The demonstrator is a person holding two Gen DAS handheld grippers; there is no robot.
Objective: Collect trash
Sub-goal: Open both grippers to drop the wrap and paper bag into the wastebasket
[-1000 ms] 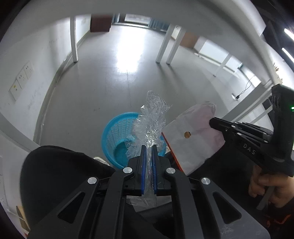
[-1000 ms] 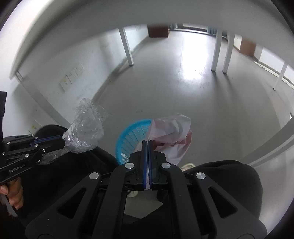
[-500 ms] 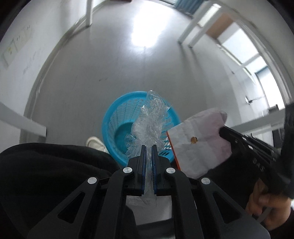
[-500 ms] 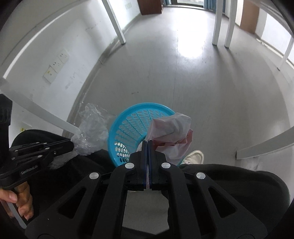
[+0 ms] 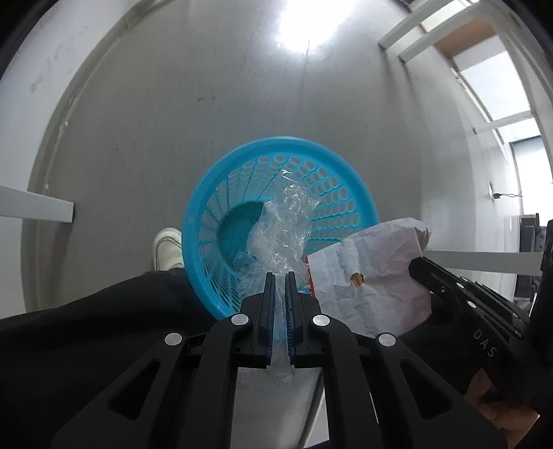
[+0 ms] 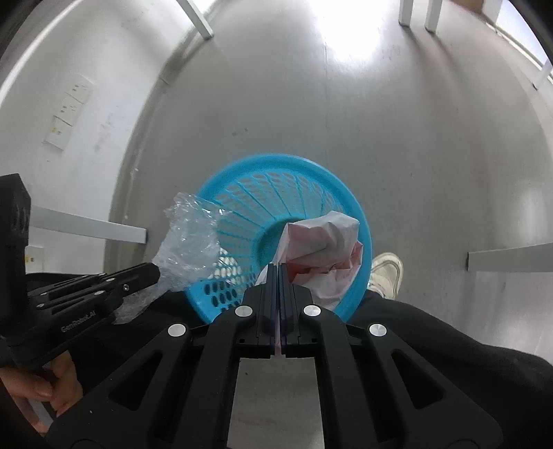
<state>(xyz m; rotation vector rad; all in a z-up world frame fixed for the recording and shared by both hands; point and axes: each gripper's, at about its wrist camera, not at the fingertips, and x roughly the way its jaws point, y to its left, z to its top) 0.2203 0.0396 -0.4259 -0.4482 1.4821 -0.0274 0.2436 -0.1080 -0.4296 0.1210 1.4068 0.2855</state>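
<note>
Glossy grey floor (image 5: pixel 145 114), blue basket (image 5: pixel 331 162) (empty), left claw (image 5: pixel 280 276) pinching plastic wrap (image 5: pixel 280 224), right claw (image 6: pixel 278 267) clamping crumpled paper (image 6: pixel 318 238)

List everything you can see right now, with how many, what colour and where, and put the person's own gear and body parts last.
Basket: one, blue plastic lattice, on the floor below both grippers, nothing visible inside.
Plastic wrap: one, clear and crumpled, pinched in the left gripper over the basket.
Paper bag: one, white with red-orange inside, creased, pinched in the right gripper over the basket's edge.
Floor: grey, glossy.
Table legs: white, several, far side of the floor.
Wall sockets: white plates, on the wall at left.
Left gripper: one, black with blue pads, shut on the wrap.
Right gripper: one, black, shut on the bag.
Shoe: one per view, white, beside the basket.
Trousers: black.
Hand: on the left gripper's handle.
</note>
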